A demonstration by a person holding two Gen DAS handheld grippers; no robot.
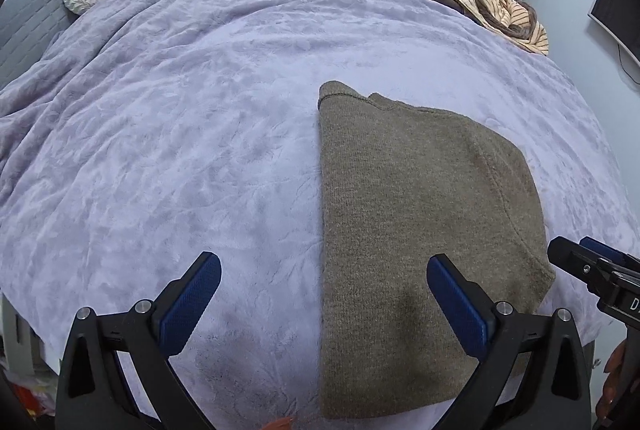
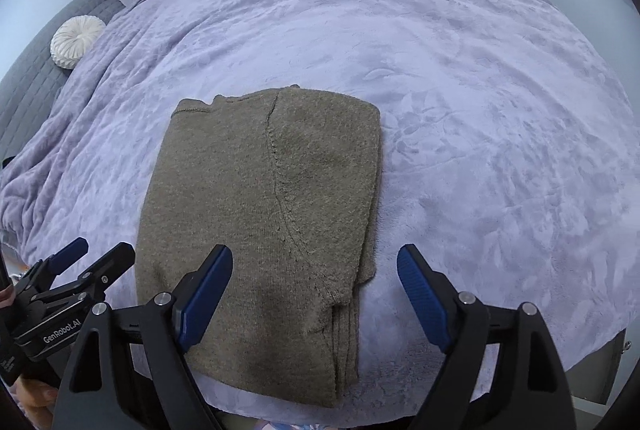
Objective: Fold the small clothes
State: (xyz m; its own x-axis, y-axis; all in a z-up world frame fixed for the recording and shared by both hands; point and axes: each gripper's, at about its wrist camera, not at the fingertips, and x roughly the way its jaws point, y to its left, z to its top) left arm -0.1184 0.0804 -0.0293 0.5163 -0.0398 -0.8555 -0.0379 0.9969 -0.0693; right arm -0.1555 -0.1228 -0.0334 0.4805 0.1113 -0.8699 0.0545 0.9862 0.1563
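Sweater (image 2: pixel 260 230) lies folded on the blanket (image 2: pixel 480 110) — both grippers, left (image 1: pixel 324 294) and right (image 2: pixel 316 290), hover over it (spread wide, holding nothing).

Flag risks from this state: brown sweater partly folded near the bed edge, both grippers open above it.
1. The sweater lies close to the near edge of the lavender blanket; a pull toward the person could drag it off.
2. Stacked layers show along its right side; the open right gripper might pinch only some of them, skewing the fold.
3. The left gripper straddles its left edge and could snag the plush blanket too.
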